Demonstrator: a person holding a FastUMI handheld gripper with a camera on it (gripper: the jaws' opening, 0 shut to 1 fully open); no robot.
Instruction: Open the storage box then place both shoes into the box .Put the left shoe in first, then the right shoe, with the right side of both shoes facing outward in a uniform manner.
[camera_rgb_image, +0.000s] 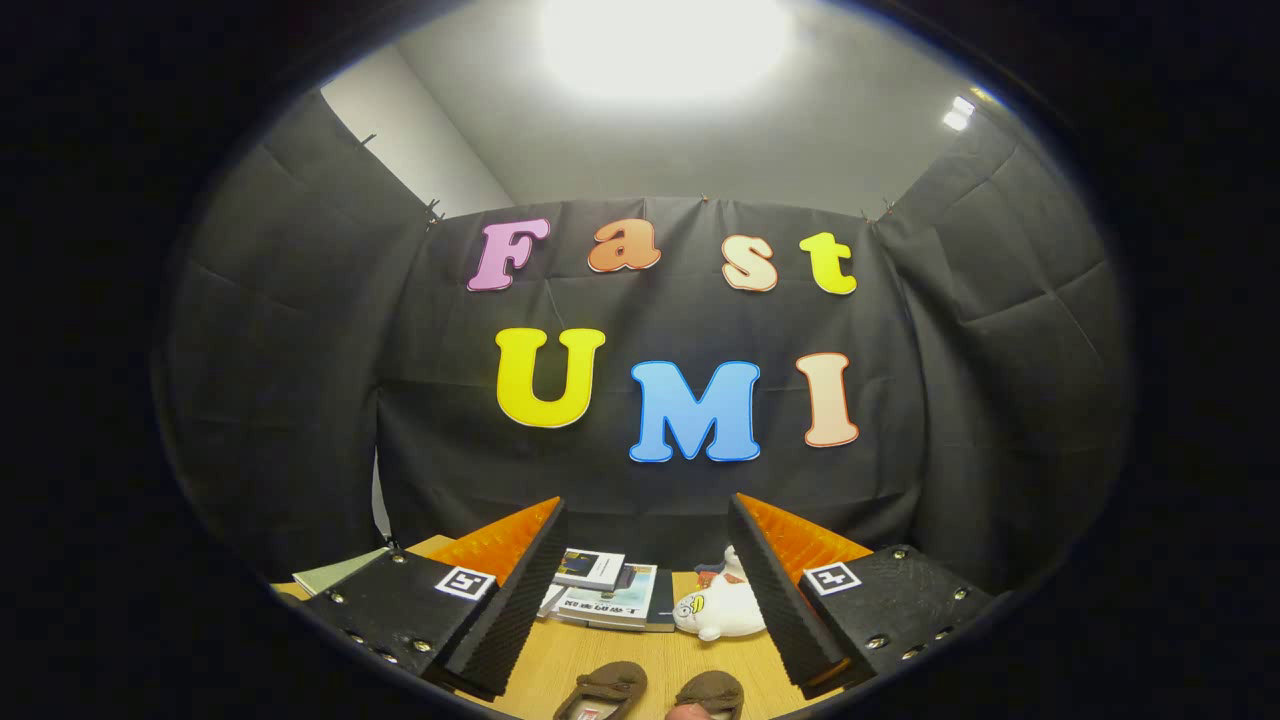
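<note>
**Open gripper held above two brown shoes on a wooden table**

My gripper is spread wide, its two fingers well apart and holding nothing. Going from left to right: beyond the left finger, a pale green sheet lies at the edge of the wooden table. Between the fingers and further ahead, a few books are stacked flat near the black cloth wall. Just to their right sits a small white plush toy, close to the right finger. Nearest to me, below and between the fingers, are the toes of two brown shoes, the left-hand shoe and the right-hand shoe, side by side and slightly apart. I cannot see a storage box from here.
</note>
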